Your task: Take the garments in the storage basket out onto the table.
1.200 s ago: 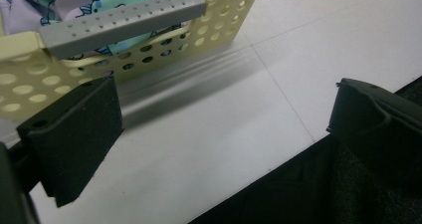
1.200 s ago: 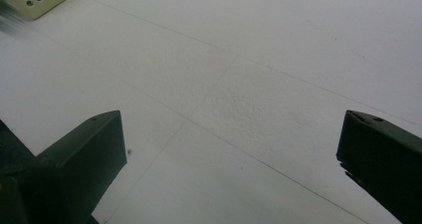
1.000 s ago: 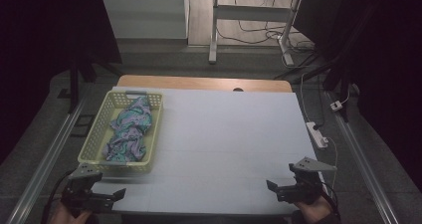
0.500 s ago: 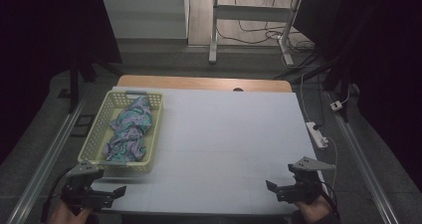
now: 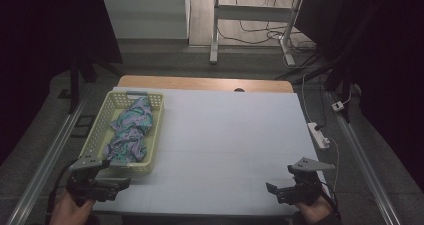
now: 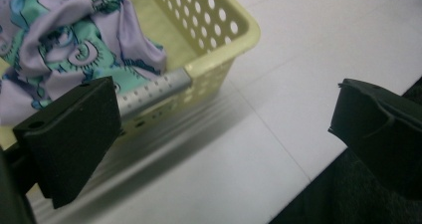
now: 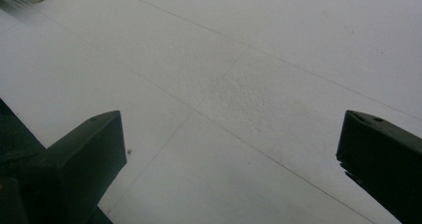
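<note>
Now the left gripper [image 5: 120,184] hovers, jaws spread wide and empty, just at the 6 o'clock corner of the yellow basket [image 5: 153,135], where the patterned cloth [image 5: 131,130] lies bunched. Well apart at 3 o'clock, the right gripper [image 5: 272,190] gapes wide over the bare white table [image 5: 230,135].

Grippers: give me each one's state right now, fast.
Left gripper: open, holding nothing, beside the yellow basket.
Right gripper: open, holding nothing, over the white table.
</note>
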Available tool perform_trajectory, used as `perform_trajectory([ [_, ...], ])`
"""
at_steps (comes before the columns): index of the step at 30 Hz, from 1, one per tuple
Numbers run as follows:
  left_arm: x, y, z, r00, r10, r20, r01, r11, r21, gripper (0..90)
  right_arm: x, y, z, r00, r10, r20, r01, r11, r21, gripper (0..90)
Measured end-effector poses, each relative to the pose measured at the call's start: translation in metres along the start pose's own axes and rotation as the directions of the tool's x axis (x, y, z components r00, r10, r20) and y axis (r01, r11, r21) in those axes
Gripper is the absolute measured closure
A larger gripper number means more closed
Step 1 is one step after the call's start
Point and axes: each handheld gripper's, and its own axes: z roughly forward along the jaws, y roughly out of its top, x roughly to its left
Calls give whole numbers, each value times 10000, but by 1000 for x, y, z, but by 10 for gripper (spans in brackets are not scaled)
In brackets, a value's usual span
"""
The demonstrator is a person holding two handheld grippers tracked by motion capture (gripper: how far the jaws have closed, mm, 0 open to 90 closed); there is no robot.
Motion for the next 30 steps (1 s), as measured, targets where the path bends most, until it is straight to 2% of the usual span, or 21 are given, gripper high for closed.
perform_trajectory([
  [6,10,8,8,9998,-114,-148,116,9998,163,0,0,0,0,10000,13,-31,-13,10000,20,0],
  [17,32,25,21,9966,-666,-477,674,9976,142,0,-1,0,0,9999,88,-51,-88,10000,37,0],
  [25,42,39,34,9948,-652,-778,687,9967,433,0,-1,0,1,9999,113,-77,-113,9999,51,0],
  [30,50,49,40,9911,-780,-1075,842,9949,552,0,-1,0,1,9999,100,-90,-99,9999,49,0],
])
